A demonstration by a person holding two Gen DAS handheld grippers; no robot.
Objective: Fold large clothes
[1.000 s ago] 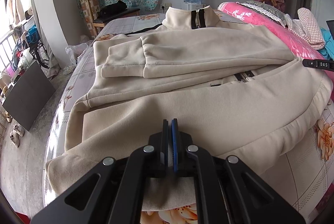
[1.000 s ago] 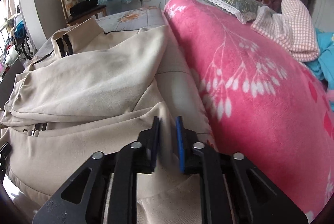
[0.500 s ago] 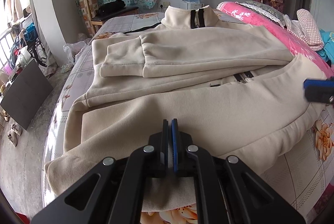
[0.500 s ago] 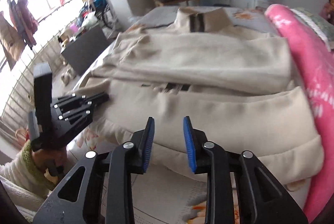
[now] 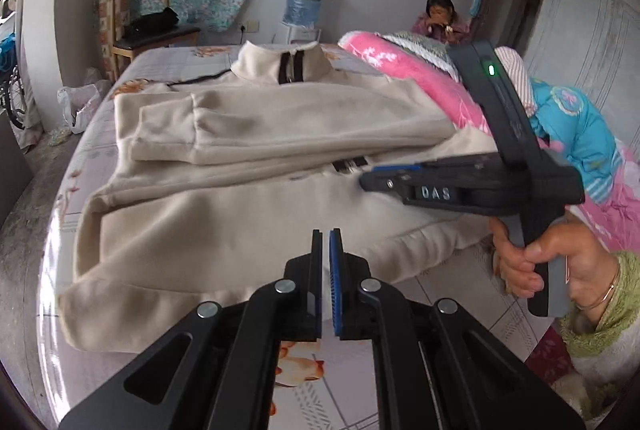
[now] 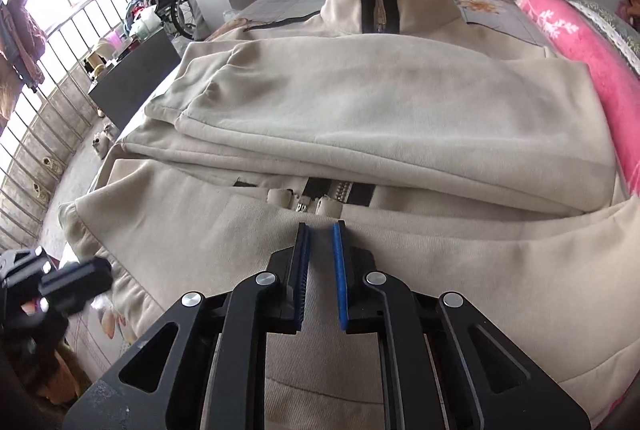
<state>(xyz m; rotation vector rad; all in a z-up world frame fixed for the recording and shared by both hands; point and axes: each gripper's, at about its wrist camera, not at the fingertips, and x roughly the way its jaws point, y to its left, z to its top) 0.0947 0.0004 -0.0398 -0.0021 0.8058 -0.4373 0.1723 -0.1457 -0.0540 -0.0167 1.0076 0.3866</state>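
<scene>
Jacket (image 5: 248,213) zipper pulls (image 6: 304,203) show clearly only in right-wrist view.

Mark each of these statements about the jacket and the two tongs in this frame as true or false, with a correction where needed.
1. The cream jacket lies on the bed with both sleeves folded across its chest. True.
2. The left tongs clamp the jacket's hem. False: they are nearly shut on nothing, hovering before the hem.
3. The right tongs are open, above the lower part of the jacket near the zipper. True.
4. The jacket's collar is folded down flat. False: it stands upright at the far end.
5. A pink blanket lies beside the jacket. True.
6. The bottle stands on the bed. False: it stands behind the bed, near the wall.
</scene>
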